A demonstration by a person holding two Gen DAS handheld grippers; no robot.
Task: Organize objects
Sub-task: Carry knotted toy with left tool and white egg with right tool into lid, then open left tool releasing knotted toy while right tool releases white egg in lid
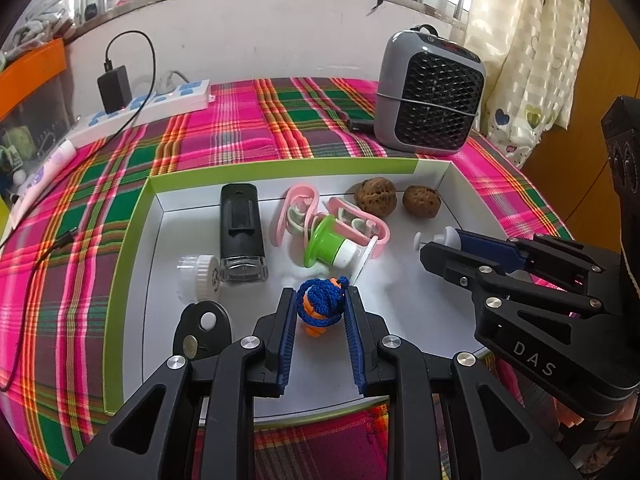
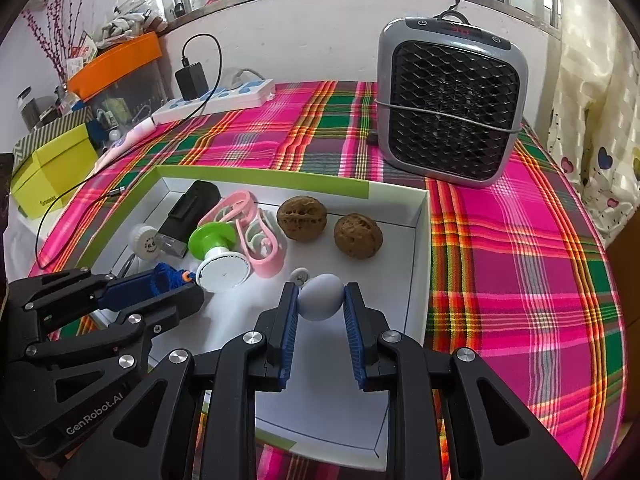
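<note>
A white box lid with a green rim point(image 1: 132, 216) point(image 2: 260, 178) lies on the plaid cloth. In it are two walnuts point(image 1: 376, 196) point(image 2: 302, 218), pink clips point(image 1: 296, 212) point(image 2: 256, 232), a green and white toy point(image 1: 326, 242) point(image 2: 214, 240), a black device point(image 1: 240, 228) point(image 2: 192, 208) and a white cap point(image 1: 200, 276) point(image 2: 144, 242). My left gripper point(image 1: 320, 308) point(image 2: 180, 284) is shut on a blue and orange knitted toy point(image 1: 322, 306) over the lid. My right gripper point(image 2: 320, 296) point(image 1: 432, 244) is shut on a pale egg-shaped piece point(image 2: 322, 296) point(image 1: 446, 236) over the lid's right side.
A grey fan heater point(image 1: 430, 92) point(image 2: 450, 100) stands behind the lid at the right. A white power strip point(image 1: 148, 108) point(image 2: 216, 98) with a black charger lies at the back left. A yellow-green box point(image 2: 52, 170) sits at the far left. A curtain point(image 1: 528, 52) hangs at the right.
</note>
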